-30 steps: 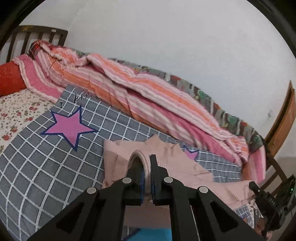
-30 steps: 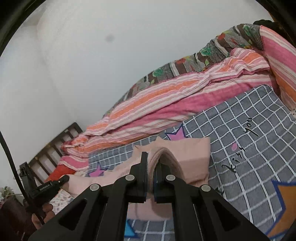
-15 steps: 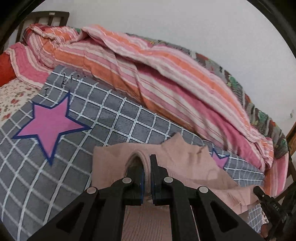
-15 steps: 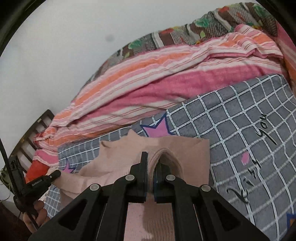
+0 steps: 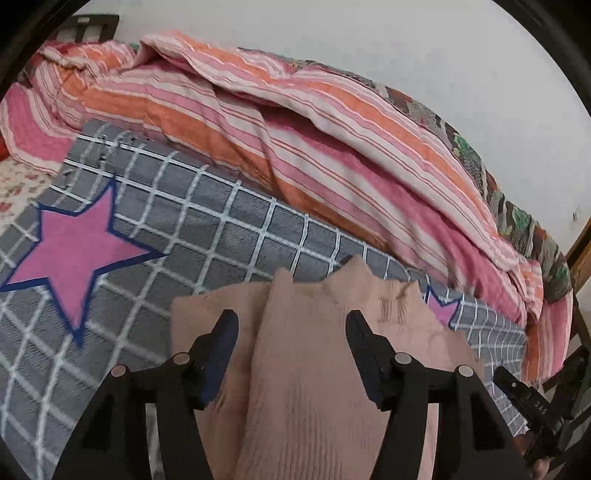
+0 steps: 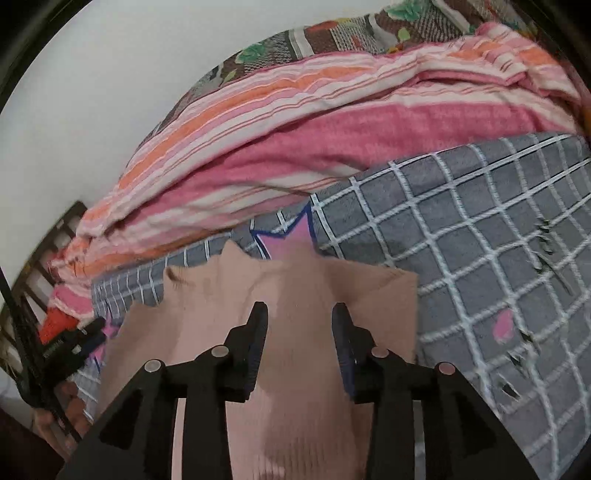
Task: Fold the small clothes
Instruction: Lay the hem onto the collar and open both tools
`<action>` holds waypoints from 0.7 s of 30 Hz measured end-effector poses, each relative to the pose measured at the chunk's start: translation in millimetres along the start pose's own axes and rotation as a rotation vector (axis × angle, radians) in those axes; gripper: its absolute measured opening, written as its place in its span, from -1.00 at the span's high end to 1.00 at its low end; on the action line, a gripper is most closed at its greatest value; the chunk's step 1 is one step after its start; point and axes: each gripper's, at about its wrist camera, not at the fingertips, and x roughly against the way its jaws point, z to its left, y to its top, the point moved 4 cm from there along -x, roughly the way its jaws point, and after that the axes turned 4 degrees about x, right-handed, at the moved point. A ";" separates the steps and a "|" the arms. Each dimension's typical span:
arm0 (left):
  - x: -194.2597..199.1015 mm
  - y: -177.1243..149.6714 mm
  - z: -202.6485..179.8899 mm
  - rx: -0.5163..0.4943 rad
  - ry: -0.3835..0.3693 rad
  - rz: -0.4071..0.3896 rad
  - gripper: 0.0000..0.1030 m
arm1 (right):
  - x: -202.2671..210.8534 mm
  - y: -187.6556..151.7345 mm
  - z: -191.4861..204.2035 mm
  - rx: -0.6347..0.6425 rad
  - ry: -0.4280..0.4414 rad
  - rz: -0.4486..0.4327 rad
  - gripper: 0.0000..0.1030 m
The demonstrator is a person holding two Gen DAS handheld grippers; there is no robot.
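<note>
Garment: a dusty-pink ribbed knit top [image 5: 314, 376] lies folded over on the grey checked blanket [image 5: 229, 236]; its doubled edge runs between my two grippers; a ridge of the cloth rises between each pair of fingers.
Left gripper [image 5: 291, 332]: my jaws are opening; the cloth fold sits between them, and neither pad presses it; the black fingers [image 5: 221, 343] stand apart over the top's left part.
Right gripper [image 6: 299, 328]: my jaws are opening too, standing less wide; the fold lies between them, free of the pads; in the left view this gripper's black tip shows at the lower right.
Blanket: white grid on grey; a large pink star [image 5: 74, 247] well left of the top; a smaller pink star [image 6: 291, 236] partly under its far edge.
Quilt: a pink-and-orange striped quilt [image 5: 295, 140] heaped along the white wall [image 5: 369, 33], beyond the blanket.
Bed frame: dark wooden rails [image 6: 44, 258] at the end; details blurred.
</note>
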 end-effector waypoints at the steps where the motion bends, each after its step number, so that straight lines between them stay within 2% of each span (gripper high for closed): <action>1: 5.3 -3.4 1.1 -0.008 0.004 0.003 -0.13 | 6.5 -4.2 0.1 0.010 -0.002 0.004 0.30; 5: 32.7 -29.8 7.6 -0.041 0.020 0.024 -0.13 | 41.3 -32.1 0.3 0.066 -0.001 0.029 0.25; 7: 48.0 -46.8 13.2 -0.047 0.025 0.033 -0.14 | 59.1 -48.1 -1.6 0.088 -0.016 0.033 0.06; 11: 74.6 -87.2 29.0 -0.027 0.010 0.058 -0.20 | 89.3 -83.8 -6.2 0.096 0.000 0.059 0.05; 14: 83.2 -115.9 39.5 -0.002 -0.008 0.086 -0.21 | 94.0 -105.9 -6.8 0.096 0.034 0.103 0.04; 16: 81.4 -129.3 44.5 0.027 -0.053 0.108 -0.21 | 92.3 -118.6 -8.0 0.072 0.057 0.125 0.04; 18: 77.9 -130.6 44.2 0.039 -0.066 0.098 -0.21 | 84.0 -129.5 -8.1 0.019 0.116 0.158 0.04; 21: 62.0 -122.1 40.4 0.065 -0.106 0.113 -0.21 | 72.7 -130.3 -6.0 -0.025 0.123 0.146 0.03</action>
